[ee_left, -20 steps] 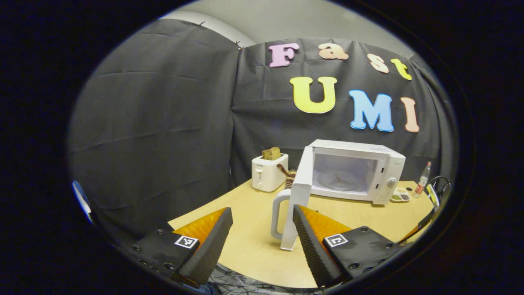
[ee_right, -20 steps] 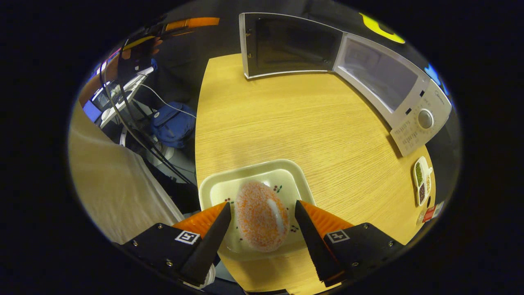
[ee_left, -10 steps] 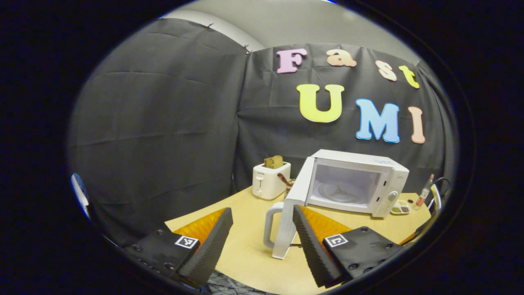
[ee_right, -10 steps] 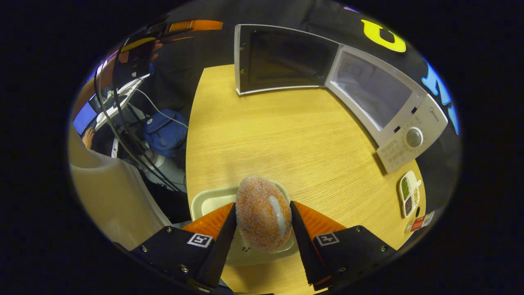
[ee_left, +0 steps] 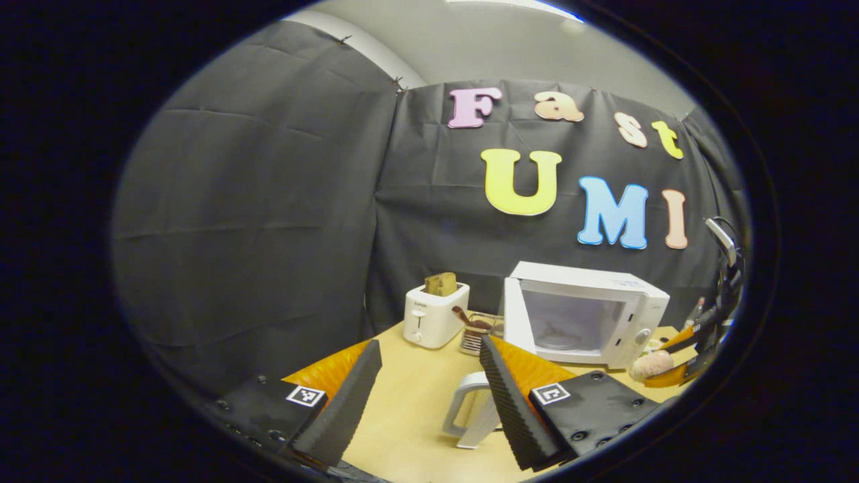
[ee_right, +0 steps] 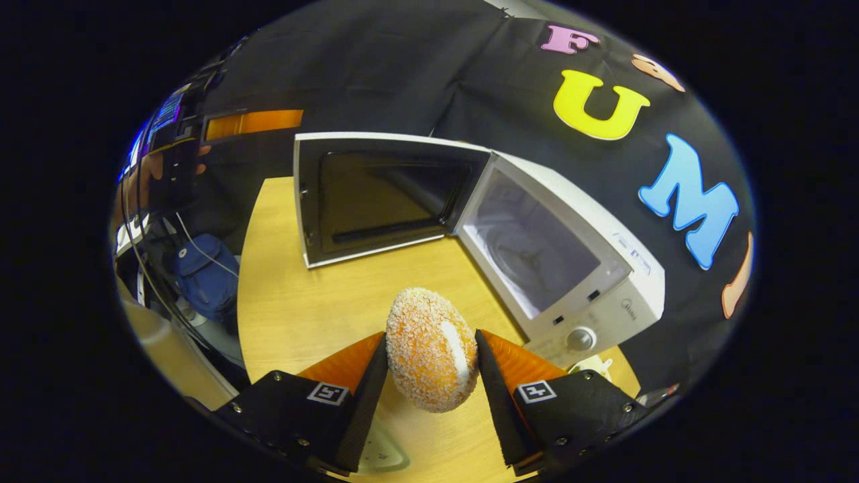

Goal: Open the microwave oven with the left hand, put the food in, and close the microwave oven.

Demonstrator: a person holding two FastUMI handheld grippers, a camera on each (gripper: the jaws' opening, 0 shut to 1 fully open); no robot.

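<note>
Step in hand, by judgement: carrying the food to the opened oven. In the right gripper view, the right gripper [ee_right: 431, 376] holds the food [ee_right: 431, 349], a crumbed orange ball with a pale stripe, pinched between both fingers at lower centre and lifted above the table [ee_right: 315, 308]. The microwave oven [ee_right: 570, 268] lies centre right, its door [ee_right: 376, 194] swung wide toward the upper left and its cavity bare. The next move calls for advancing the ball through the opening, clear of the door edge and front frame, and setting it on the cavity floor before the fingers part. In the left gripper view, the left gripper [ee_left: 429, 389] stands wide apart and holds nothing, at lower centre. This view adds a toaster [ee_left: 435, 314] left of the oven, and the food [ee_left: 649, 365] with the right gripper at the far right edge
</note>
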